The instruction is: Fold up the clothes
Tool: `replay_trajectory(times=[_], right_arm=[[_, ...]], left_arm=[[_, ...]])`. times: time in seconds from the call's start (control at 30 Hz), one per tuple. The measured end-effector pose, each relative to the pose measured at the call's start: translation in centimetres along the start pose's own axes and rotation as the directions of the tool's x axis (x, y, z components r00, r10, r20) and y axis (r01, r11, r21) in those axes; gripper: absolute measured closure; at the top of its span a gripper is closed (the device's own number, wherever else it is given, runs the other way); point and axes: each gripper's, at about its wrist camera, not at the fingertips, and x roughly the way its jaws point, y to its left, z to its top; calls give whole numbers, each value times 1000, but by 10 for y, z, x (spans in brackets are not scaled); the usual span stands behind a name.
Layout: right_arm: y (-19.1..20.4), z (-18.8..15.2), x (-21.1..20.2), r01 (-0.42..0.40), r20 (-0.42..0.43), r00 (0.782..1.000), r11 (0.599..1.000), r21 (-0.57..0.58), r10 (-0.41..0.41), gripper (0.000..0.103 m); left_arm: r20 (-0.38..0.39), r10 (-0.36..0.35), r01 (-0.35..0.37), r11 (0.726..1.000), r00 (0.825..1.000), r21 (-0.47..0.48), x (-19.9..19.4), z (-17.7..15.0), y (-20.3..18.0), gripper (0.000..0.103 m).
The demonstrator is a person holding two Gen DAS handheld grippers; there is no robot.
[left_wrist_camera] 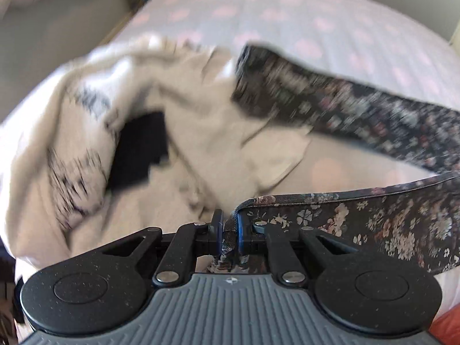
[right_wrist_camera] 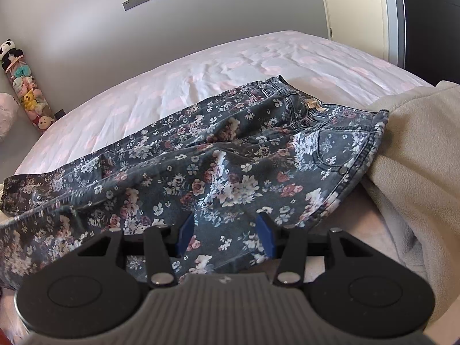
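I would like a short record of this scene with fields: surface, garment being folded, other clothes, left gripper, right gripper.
surface: bed with a white sheet with pink spots
garment: floral jeans, lying spread across the bed
other clothes: beige garment beside the waistband; in the left wrist view, a pale heap with dark print, blurred
left gripper: jaws shut on an edge of the floral jeans
right gripper: jaws half apart over the jeans, fabric between them; grip unclear
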Motion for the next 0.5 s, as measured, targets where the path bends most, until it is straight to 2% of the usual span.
replay_trajectory(times=[0.07,0.13,0.17,0.3,0.4,0.5], right_arm=[[-2,1,-2,0,-1,1000,1000,9,0,51],[-7,2,-5,-2,2,1000,1000,27,2,51],[-9,3,-7,-3,9,1000,999,41,3,51],[-29,14,-19,-24,25,999,995,102,22,51],[-40,29,-25,57,22,998,997,-44,-56,51],[-48,42,-25,66,-7,998,968,-244,-70,51]], left_arm=[[-41,-3,2,1000,999,-19,19,-6,6,95],[-44,8,-8,1000,999,4,32,-11,4,94],[-44,13,-13,1000,999,16,39,-13,3,89],[-6,33,-33,996,999,87,30,-19,-4,81],[32,23,-28,985,999,168,12,-21,-12,75],[51,-24,9,960,998,279,-6,-24,-25,71]])
